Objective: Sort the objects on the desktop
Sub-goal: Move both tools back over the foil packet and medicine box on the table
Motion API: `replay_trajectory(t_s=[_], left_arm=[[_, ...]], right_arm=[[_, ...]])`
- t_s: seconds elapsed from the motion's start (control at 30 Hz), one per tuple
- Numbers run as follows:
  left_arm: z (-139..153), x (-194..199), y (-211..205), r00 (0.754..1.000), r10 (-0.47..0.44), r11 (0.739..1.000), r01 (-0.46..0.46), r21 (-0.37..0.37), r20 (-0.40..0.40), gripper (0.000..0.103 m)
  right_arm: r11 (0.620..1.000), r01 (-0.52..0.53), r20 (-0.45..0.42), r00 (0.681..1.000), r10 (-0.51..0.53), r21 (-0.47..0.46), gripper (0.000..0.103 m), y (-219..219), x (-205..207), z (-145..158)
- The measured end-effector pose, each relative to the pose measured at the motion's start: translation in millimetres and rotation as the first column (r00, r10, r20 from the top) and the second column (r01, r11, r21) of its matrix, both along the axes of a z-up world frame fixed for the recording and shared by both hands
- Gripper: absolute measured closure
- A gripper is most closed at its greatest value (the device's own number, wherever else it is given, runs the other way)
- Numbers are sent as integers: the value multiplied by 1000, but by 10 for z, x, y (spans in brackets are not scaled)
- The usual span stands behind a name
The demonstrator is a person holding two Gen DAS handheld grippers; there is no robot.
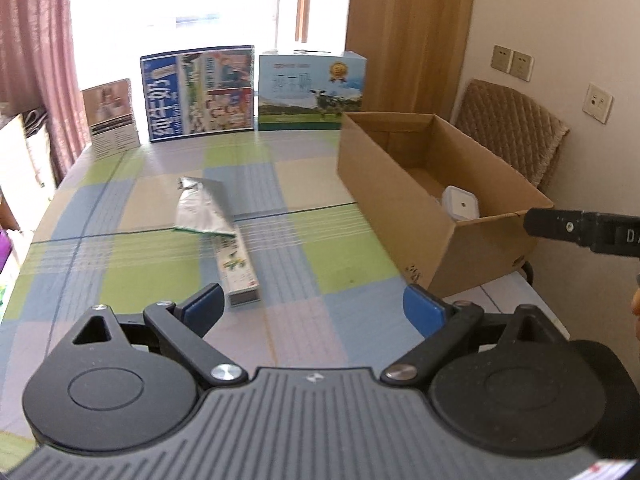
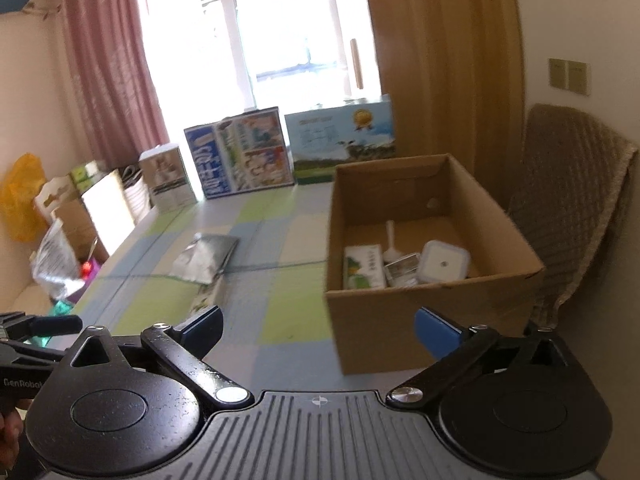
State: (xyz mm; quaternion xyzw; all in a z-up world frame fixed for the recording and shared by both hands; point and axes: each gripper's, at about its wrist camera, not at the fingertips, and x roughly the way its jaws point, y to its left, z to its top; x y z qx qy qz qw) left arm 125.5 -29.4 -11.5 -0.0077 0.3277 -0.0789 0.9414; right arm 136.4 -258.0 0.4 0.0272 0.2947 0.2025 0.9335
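Observation:
An open cardboard box (image 1: 400, 200) (image 2: 400, 304) stands at the table's right side. Inside lie a white square container (image 2: 443, 266) (image 1: 461, 203), a green-and-white carton (image 2: 363, 267), a small clear case (image 2: 401, 271) and a white scoop (image 2: 390, 240). On the checked tablecloth lie a silver foil pouch (image 1: 202, 210) (image 2: 206, 256) and a long narrow box (image 1: 237, 266), its far end under the pouch. My left gripper (image 1: 312, 306) is open and empty above the cloth, near the narrow box's near end. My right gripper (image 2: 318, 330) is open and empty in front of the cardboard box.
Three printed cartons (image 1: 198, 94) (image 1: 312, 92) (image 1: 112, 118) stand along the table's far edge by the window. A padded chair (image 1: 516, 136) (image 2: 576, 216) is behind the box at the wall. Bags and boxes (image 2: 60, 216) crowd the floor to the left.

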Motion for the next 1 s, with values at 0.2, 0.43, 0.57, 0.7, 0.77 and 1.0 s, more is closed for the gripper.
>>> replay_trajectory(t_s=[0.2, 0.43, 0.57, 0.7, 0.77, 1.0], left_arm=[[20, -194, 190, 999, 33, 999, -33, 1, 2, 8], [56, -336, 440, 996, 89, 996, -89, -11, 10, 6], [62, -402, 577, 993, 119, 993, -118, -18, 10, 6], [50, -454, 682, 990, 137, 990, -137, -25, 9, 4], [41, -471, 725, 989, 146, 989, -145, -27, 7, 4], [10, -484, 842, 987, 162, 986, -162, -35, 0, 4]], right_arm=[[998, -64, -21, 998, 63, -28, 2, 265, -84, -35], [992, -113, -31, 993, 112, -58, 2, 507, -140, -70], [989, -126, -38, 992, 123, -72, 2, 612, -152, -96], [986, -142, -50, 989, 138, -91, 2, 709, -156, -134], [984, -147, -57, 988, 142, -100, 2, 755, -156, -151], [975, -180, -82, 982, 171, -129, 2, 917, -130, -223]])
